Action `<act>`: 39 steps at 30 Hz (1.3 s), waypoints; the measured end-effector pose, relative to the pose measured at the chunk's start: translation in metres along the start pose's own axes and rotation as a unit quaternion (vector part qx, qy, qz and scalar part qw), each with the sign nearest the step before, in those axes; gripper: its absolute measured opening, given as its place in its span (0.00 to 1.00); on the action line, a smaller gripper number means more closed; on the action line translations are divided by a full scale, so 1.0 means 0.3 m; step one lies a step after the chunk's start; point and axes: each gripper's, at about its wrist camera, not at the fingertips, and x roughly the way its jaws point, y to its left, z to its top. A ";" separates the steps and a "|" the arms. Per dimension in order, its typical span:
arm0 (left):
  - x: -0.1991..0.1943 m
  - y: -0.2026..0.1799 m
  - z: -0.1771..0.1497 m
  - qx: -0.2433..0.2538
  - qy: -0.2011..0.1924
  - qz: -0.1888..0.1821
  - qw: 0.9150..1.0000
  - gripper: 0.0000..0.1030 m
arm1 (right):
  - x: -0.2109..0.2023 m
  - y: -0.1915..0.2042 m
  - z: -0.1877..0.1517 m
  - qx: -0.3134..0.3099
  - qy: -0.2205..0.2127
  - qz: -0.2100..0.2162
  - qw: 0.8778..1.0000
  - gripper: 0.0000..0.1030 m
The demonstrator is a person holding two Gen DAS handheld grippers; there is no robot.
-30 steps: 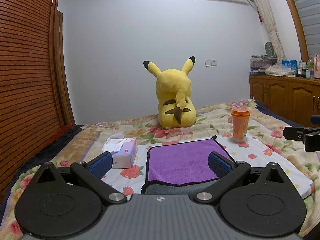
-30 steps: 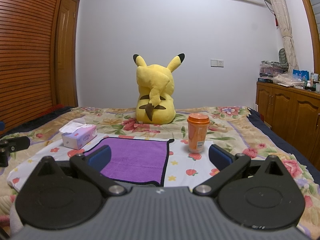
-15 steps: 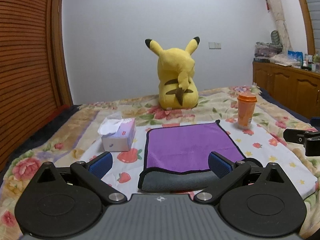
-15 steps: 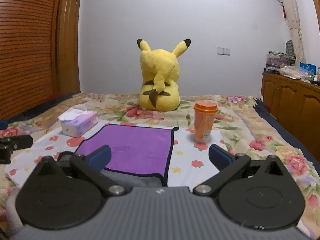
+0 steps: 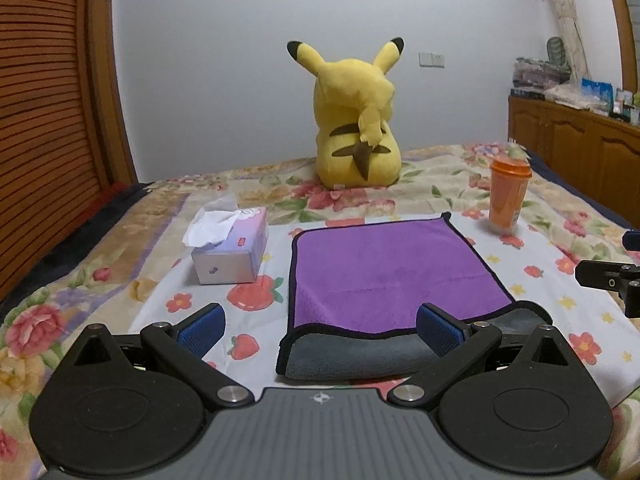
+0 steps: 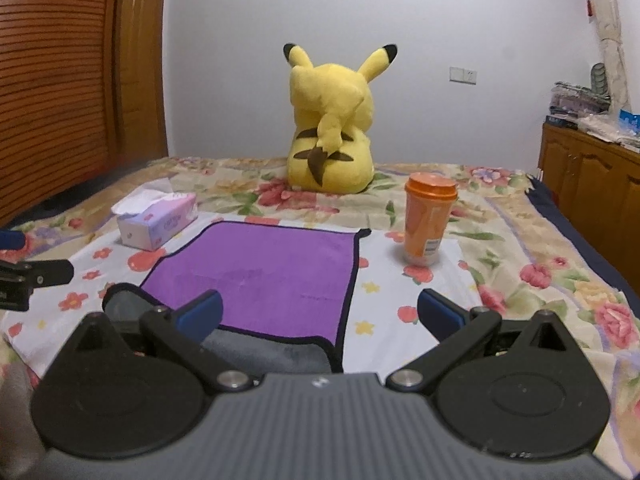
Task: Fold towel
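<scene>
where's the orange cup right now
The orange cup stands upright on the bedspread, to the right of the purple towel and in front of the yellow plush, right of centre in both wrist views.

Towel (image 5: 392,272): near edge curls up grey; the strip under it is hidden, and my right finger (image 5: 438,334) covers its near right corner. Cupboard (image 5: 580,148) clutter too small to name. Other gripper (image 5: 612,280) cut off by the right edge, jaws unseen. Cup (image 6: 428,220) label unreadable.
</scene>
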 end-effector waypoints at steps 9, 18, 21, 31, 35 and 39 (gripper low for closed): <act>0.097 0.013 0.003 0.010 0.025 -0.016 0.999 1.00 | 0.096 -0.016 0.001 -0.003 0.046 0.025 0.999 1.00; 0.214 0.048 -0.002 0.013 0.065 -0.032 0.997 1.00 | 0.187 -0.018 -0.006 -0.016 0.095 0.049 0.994 0.99; 0.250 0.067 -0.005 0.005 0.075 -0.034 0.997 1.00 | 0.218 -0.023 -0.012 -0.019 0.112 0.054 0.992 0.90; 0.369 0.115 -0.019 -0.004 0.117 -0.037 0.992 0.96 | 0.298 -0.056 -0.022 -0.001 0.150 0.065 0.986 0.82; 0.400 0.135 -0.027 -0.017 0.133 -0.043 0.990 0.91 | 0.321 -0.056 -0.029 0.004 0.164 0.071 0.984 0.80; 0.419 0.141 -0.033 -0.023 0.146 -0.046 0.988 0.81 | 0.335 -0.056 -0.040 0.006 0.177 0.080 0.981 0.77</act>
